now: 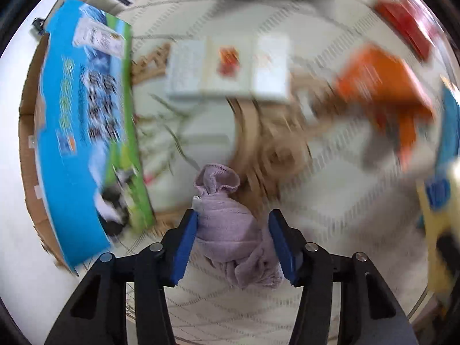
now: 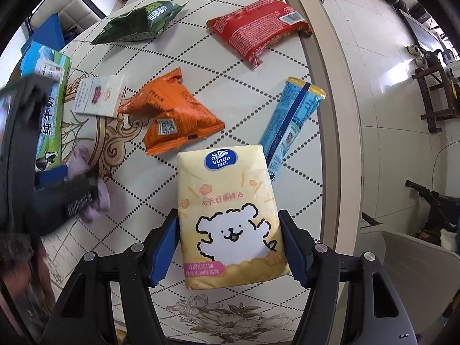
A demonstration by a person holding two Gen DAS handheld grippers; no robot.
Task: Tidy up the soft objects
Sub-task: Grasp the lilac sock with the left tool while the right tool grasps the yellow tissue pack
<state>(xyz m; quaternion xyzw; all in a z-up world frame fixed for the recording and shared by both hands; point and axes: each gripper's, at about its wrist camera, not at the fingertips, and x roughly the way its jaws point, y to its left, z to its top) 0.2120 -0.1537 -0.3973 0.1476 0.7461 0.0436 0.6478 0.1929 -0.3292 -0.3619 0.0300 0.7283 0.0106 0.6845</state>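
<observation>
The left tool (image 1: 233, 241) sits at the bottom centre of its own view with a bunched lilac cloth (image 1: 230, 230) between its blue pads. The left pad touches the fabric, the right pad shows a sliver of gap, and the whole view is smeared by motion, so I cannot tell whether it is clamped or merely around the cloth. In the right wrist view the same cloth (image 2: 86, 166) appears at the left edge, just beside the blue-and-green milk carton box (image 2: 49, 109).

The right tool (image 2: 227, 247) frames a yellow tissue pack (image 2: 230, 212) low in the centre of its view. Its pads stand close on either side, the left one just clear of the pack, so the grip looks apart or barely touching, not yet squeezing.

On the patterned worktop (image 2: 161, 184) the rest lies scattered: an orange snack bag (image 2: 175, 115) in the middle, a red packet (image 2: 256, 28) and a green bag (image 2: 138, 23) toward the top, a light blue wrapper (image 2: 290, 123) to the right, and a small white box (image 2: 100, 97) at centre left.

Judging by this spread, the sorting seems to be at an early stage: only the cloth and tissue pack are being attended to, no grouped pile is visible, and most items remain to be dealt with.
</observation>
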